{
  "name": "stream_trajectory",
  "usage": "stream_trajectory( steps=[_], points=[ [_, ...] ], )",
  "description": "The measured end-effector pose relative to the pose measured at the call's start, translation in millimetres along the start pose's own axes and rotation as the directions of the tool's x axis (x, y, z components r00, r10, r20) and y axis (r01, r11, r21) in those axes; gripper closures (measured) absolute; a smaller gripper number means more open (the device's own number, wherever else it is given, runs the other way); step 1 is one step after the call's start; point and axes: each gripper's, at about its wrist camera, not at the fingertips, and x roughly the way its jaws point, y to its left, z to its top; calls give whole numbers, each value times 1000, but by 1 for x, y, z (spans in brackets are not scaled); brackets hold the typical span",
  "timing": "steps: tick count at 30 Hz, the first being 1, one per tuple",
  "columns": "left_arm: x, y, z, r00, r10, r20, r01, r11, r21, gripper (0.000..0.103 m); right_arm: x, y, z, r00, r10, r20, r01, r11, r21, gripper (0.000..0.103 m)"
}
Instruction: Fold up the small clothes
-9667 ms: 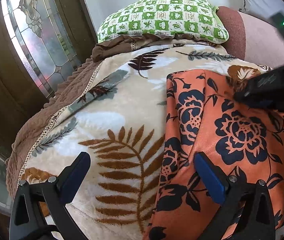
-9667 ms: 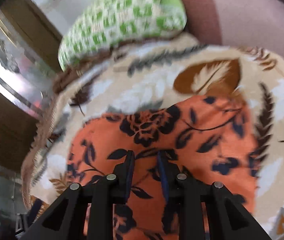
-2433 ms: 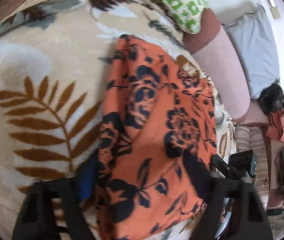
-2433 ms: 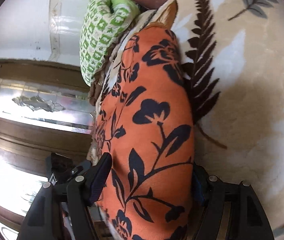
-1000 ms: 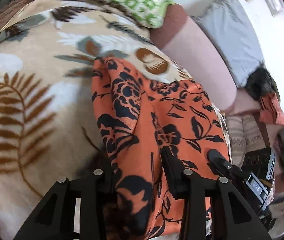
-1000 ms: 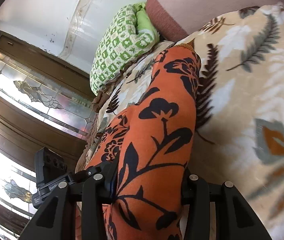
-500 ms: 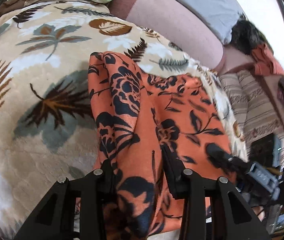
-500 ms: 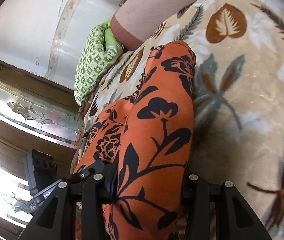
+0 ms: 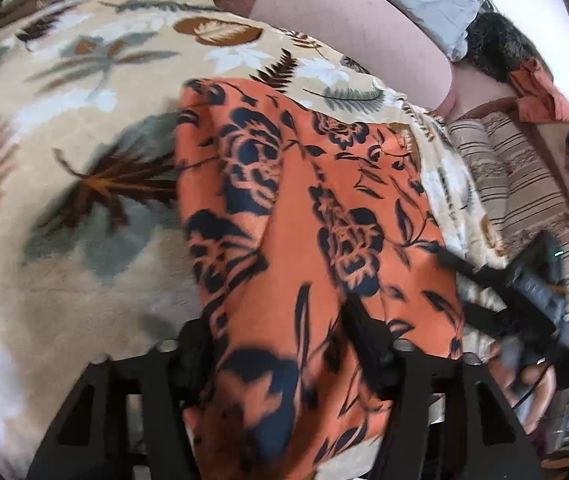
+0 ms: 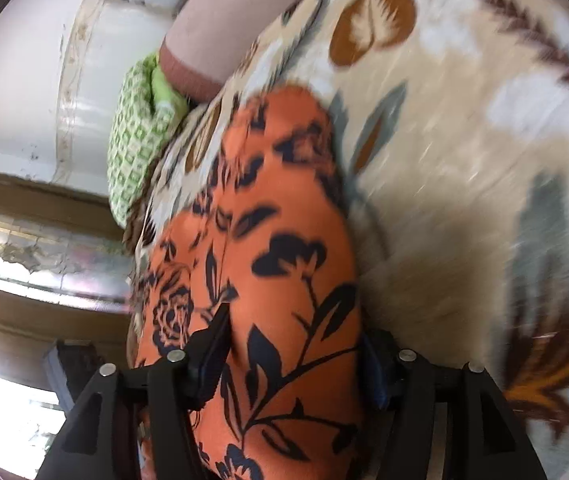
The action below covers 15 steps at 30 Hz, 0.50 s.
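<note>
Both jaws have just been opening, first the left gripper (image 9: pixel 280 344) then the right gripper (image 10: pixel 292 356), seemingly releasing the orange garment (image 9: pixel 304 208) between them, now folded on the leaf-print blanket (image 9: pixel 84 160).

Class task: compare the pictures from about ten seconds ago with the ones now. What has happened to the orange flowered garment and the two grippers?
The orange garment, then spread flat, is now folded into a narrower band. Both the left gripper and right gripper have just been opening, garment between their jaws. The leaf-print blanket and green pillow remain.
</note>
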Motion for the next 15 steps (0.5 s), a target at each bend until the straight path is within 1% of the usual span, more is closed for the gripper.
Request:
stream_trajectory(
  steps=[1, 2, 3, 4, 5, 6, 7, 8, 9, 10, 12, 13, 15],
  points=[
    [-9, 0, -5, 998, 47, 34, -48, 999, 10, 29, -11, 4, 1, 998, -38, 52, 39, 999, -18, 41],
    [-17, 1, -9, 996, 68, 59, -69, 997, 18, 29, -23, 10, 1, 992, -71, 108, 77, 996, -52, 41],
    [-25, 0, -13, 991, 99, 87, -102, 994, 31, 29, -33, 18, -1, 984, -85, 157, 101, 990, -101, 40],
    [-31, -2, -17, 985, 129, 110, -135, 990, 44, 29, -39, 24, -2, 980, -82, 182, 108, 985, -134, 40],
    [-39, -5, -21, 974, 173, 145, -184, 981, 65, 29, -46, 33, -6, 976, -68, 208, 106, 978, -177, 42],
    [-44, -11, -26, 957, 226, 181, -245, 965, 89, 29, -51, 44, -12, 973, -52, 226, 105, 968, -229, 45],
    [-46, -14, -28, 943, 264, 203, -289, 952, 104, 29, -54, 52, -17, 972, -45, 231, 108, 957, -269, 53],
    [-47, -20, -33, 919, 318, 232, -352, 928, 125, 29, -54, 63, -24, 973, -44, 226, 115, 943, -313, 59],
    [-47, -24, -36, 904, 346, 250, -388, 911, 141, 29, -52, 71, -32, 977, -51, 208, 123, 929, -350, 67],
    [-46, -27, -40, 889, 372, 267, -421, 894, 157, 29, -49, 75, -39, 980, -58, 191, 126, 921, -368, 67],
    [-41, -30, -44, 869, 410, 277, -467, 865, 184, 29, -41, 77, -52, 987, -81, 140, 129, 915, -381, 67],
    [-37, -30, -46, 862, 426, 273, -484, 852, 199, 29, -34, 77, -56, 989, -97, 112, 133, 914, -382, 67],
    [-28, -27, -49, 857, 444, 259, -500, 839, 216, 29, -17, 74, -65, 980, -184, 72, 198, 897, -395, 68]
  ],
)
